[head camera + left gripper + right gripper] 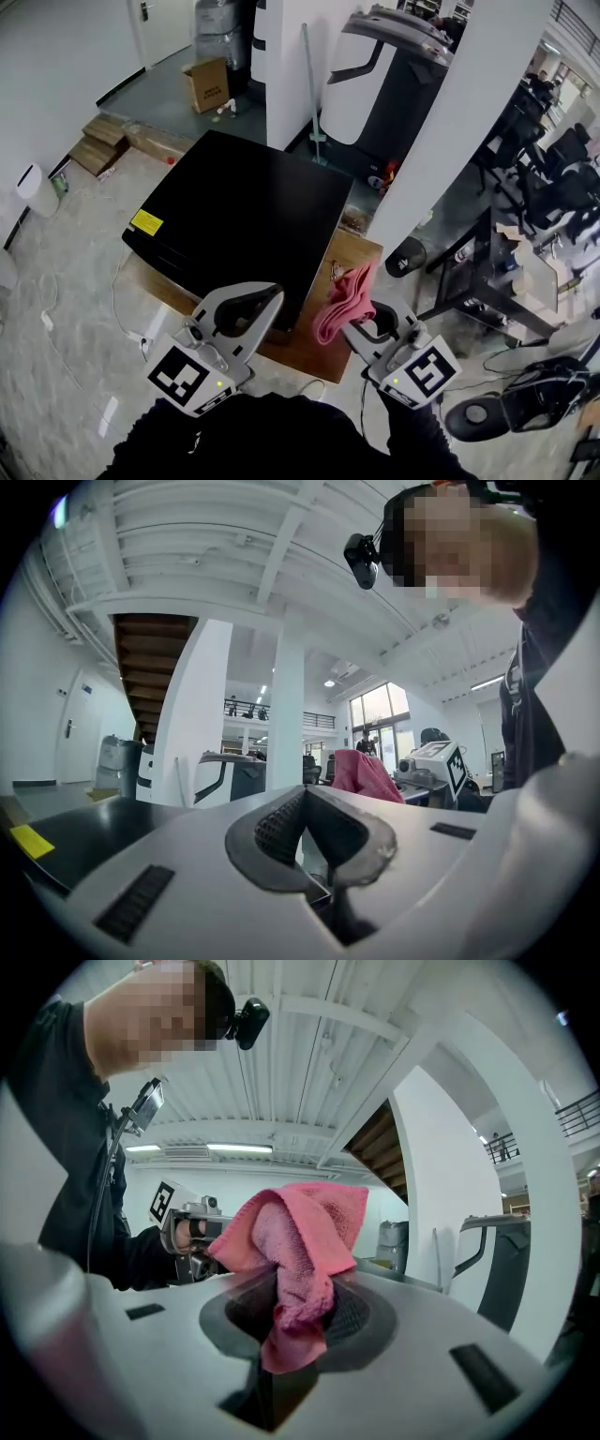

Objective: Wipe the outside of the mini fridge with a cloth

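Right gripper (pixel 302 1309) grips a pink cloth (pixel 305 1232), its pads closed on the bunched fabric, as its own view shows. Only the head view shows the black mini fridge (pixel 246 202), with the cloth just beside its front right corner. Left gripper (pixel 305 822), jaws together and empty, hangs near the fridge's front edge.

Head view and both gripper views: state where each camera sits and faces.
Head view: on the person's head, facing steeply down at the mini fridge; left gripper, right gripper and dark sleeves show.
Left gripper view: on that gripper, along its shut jaws over the mini fridge; the person's torso shows.
Right gripper view: on that gripper, along jaws clamping the pink cloth; a sleeve shows.
Shared: all three show the cloth.
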A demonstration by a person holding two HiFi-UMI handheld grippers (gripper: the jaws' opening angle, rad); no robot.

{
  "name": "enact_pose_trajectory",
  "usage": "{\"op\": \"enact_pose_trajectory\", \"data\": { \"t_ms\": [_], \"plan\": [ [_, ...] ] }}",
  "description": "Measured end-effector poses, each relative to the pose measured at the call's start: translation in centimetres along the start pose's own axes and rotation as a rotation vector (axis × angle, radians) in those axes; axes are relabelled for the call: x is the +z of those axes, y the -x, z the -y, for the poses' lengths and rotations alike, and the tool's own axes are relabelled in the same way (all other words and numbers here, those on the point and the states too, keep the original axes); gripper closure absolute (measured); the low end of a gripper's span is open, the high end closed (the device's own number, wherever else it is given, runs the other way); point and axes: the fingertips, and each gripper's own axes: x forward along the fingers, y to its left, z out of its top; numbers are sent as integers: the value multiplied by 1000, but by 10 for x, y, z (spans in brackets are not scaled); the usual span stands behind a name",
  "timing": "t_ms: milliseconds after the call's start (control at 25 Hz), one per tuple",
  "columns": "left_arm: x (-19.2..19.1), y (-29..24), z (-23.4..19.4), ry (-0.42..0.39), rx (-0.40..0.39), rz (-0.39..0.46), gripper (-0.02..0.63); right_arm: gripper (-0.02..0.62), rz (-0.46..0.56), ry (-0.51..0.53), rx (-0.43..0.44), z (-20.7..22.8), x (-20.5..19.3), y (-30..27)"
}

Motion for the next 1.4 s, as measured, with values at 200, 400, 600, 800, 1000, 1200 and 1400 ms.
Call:
{"op": "enact_pose_trajectory", "data": {
  "t_ms": [200, 400, 600, 800, 1000, 1200, 1400],
  "plan": [
    [22, 49, -55, 1, -61, -8, 600, 489, -23, 4, -38, -36, 27, -58],
    [37, 90, -106, -5, -116, 10, 600, 489, -61, 30, -100, -69, 43, -106],
    [43, 115, -145, -14, -153, 12, 600, 489, -63, 33, -174, -92, 59, -143],
    [39, 128, -161, -1, -157, 12, 600, 489, -91, 33, -190, -110, 59, -160],
    [38, 125, -156, 11, -120, 13, 600, 489, -55, 20, -201, -105, 63, -149],
    [42, 119, -149, -29, -76, -9, 600, 489, -66, 10, -195, -93, 61, -137],
    [48, 110, -153, -62, -81, -28, 600, 489, -109, 22, -204, -80, 63, -137]
  ]
}}
